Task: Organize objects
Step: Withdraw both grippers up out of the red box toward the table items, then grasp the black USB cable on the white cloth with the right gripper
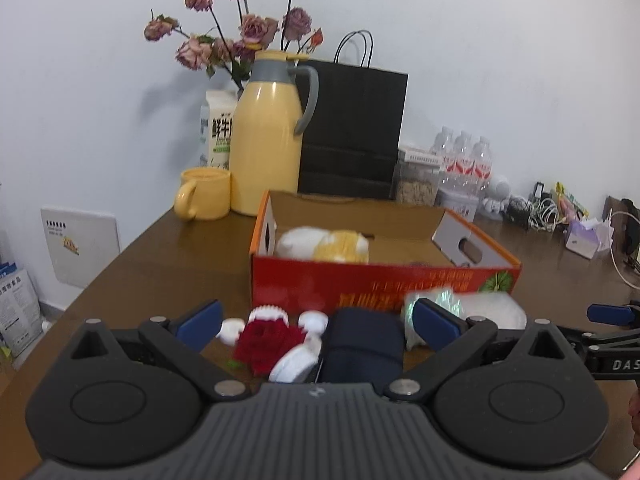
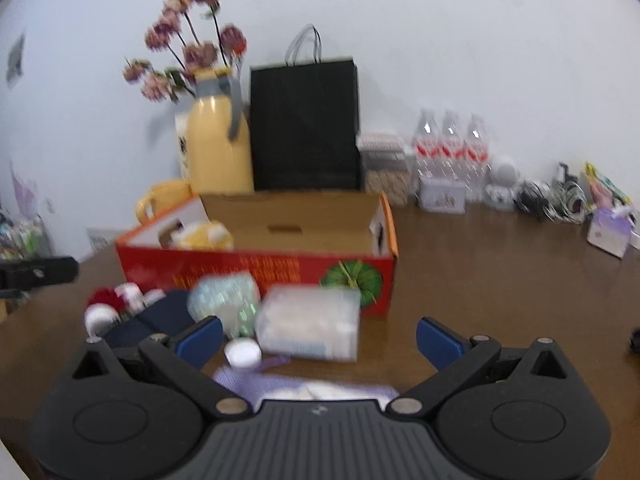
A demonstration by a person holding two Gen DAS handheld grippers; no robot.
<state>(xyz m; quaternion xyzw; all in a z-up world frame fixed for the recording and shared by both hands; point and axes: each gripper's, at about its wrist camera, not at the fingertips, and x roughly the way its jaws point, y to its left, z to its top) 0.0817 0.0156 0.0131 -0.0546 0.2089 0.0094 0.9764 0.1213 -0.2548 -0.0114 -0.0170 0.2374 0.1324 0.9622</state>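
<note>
An open red cardboard box (image 1: 384, 280) stands on the brown table, also in the right wrist view (image 2: 256, 276). A white and yellow plush (image 1: 324, 244) lies inside it. In front of the box lie a red and white toy (image 1: 272, 340), a dark navy case (image 1: 364, 344), a shiny greenish packet (image 2: 224, 300) and a clear plastic pack (image 2: 312, 320). My left gripper (image 1: 318, 324) is open and empty above the toy and case. My right gripper (image 2: 320, 338) is open and empty over the clear pack, a small white lid (image 2: 242, 352) and a purple pouch (image 2: 296, 386).
A yellow jug (image 1: 268, 136), yellow mug (image 1: 204, 192), milk carton (image 1: 216, 132), dried roses (image 1: 236, 24) and black paper bag (image 1: 352, 128) stand behind the box. Water bottles (image 2: 452, 148), a jar (image 1: 416, 176), cables (image 2: 552, 196) and a tissue box (image 2: 610, 232) line the back right.
</note>
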